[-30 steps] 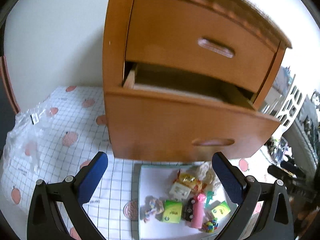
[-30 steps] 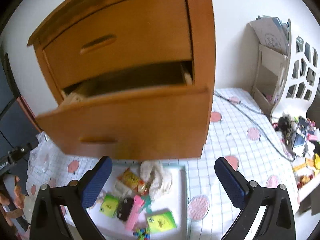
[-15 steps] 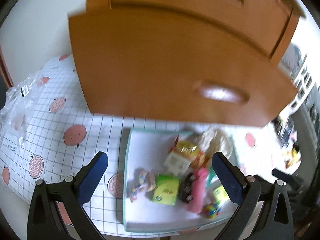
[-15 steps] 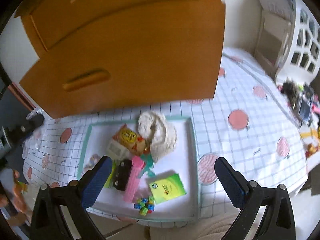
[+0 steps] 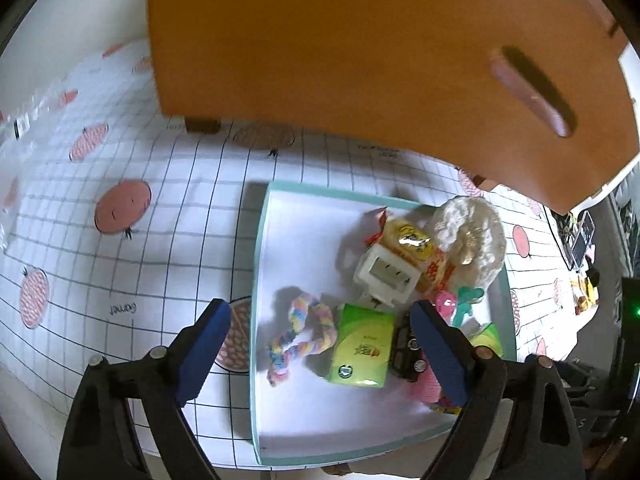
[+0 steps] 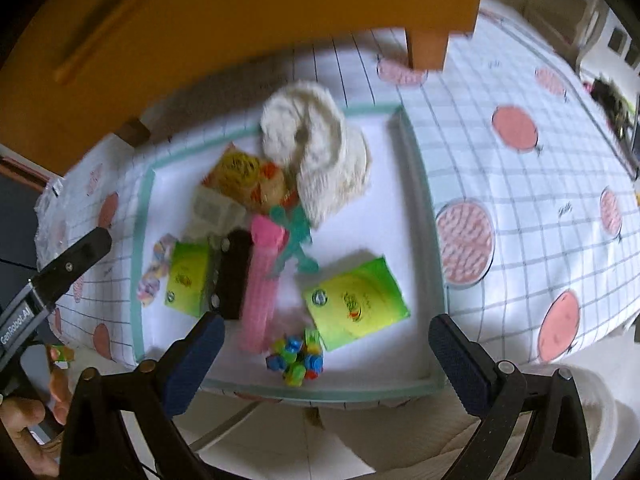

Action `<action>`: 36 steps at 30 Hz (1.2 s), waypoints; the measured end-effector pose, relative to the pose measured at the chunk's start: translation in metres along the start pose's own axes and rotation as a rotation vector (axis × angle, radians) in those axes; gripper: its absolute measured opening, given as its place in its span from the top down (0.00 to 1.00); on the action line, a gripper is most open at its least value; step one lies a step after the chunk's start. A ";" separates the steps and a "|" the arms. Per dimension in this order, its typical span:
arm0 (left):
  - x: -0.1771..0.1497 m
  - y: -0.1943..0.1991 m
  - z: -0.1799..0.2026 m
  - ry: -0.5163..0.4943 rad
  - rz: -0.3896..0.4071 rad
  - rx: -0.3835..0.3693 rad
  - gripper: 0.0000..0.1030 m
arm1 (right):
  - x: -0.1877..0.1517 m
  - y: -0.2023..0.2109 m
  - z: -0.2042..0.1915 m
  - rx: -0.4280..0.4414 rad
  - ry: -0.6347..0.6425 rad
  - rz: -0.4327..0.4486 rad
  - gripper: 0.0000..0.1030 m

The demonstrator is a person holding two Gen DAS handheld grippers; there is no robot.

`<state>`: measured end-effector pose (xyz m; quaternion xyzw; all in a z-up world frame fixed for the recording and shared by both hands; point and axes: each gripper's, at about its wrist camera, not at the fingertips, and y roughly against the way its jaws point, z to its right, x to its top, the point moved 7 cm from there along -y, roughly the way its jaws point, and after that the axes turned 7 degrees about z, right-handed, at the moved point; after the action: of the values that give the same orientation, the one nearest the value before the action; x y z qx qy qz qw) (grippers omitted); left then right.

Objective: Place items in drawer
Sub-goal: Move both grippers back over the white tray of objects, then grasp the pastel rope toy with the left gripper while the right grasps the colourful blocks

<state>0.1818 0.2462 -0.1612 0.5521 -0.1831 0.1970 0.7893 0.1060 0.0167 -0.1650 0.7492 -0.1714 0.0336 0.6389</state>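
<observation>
The left gripper [image 5: 320, 334] stands wide over the tray [image 5: 258, 264], jaws just narrowing a little, a green packet [image 5: 360, 348] and rope toy [image 5: 298, 334] between them untouched. The right gripper [image 6: 324, 350] gapes wide above a bead cluster [image 6: 296, 356]. The drawer [image 5: 360, 52] front looms at the far side.

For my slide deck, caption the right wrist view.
Open right claw above a tray of small items, below the wooden drawer front.

Table with checked cloth [image 5: 168, 216] carries the wooden drawer unit [image 5: 360, 48] — white tray [image 5: 256, 280] just before it.
</observation>
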 end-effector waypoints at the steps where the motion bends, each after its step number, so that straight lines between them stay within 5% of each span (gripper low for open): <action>1: 0.000 -0.002 -0.003 0.008 -0.004 0.000 0.12 | -0.003 -0.004 0.001 -0.001 -0.011 -0.017 0.03; 3: -0.001 -0.007 -0.007 0.015 -0.012 -0.007 0.25 | -0.008 -0.010 0.002 -0.001 -0.026 -0.049 0.11; 7: -0.005 -0.015 -0.008 0.020 -0.030 -0.026 0.26 | -0.015 -0.021 0.002 0.008 -0.054 -0.102 0.15; 14: -0.015 -0.029 -0.003 -0.020 -0.069 -0.027 0.45 | -0.026 -0.033 0.003 0.006 -0.071 -0.172 0.25; 36: -0.023 -0.059 -0.009 0.009 -0.101 -0.012 0.66 | -0.050 -0.071 -0.021 -0.017 -0.024 -0.261 0.45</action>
<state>0.1933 0.2336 -0.2226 0.5550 -0.1526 0.1586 0.8022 0.0839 0.0570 -0.2415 0.7602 -0.0803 -0.0605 0.6419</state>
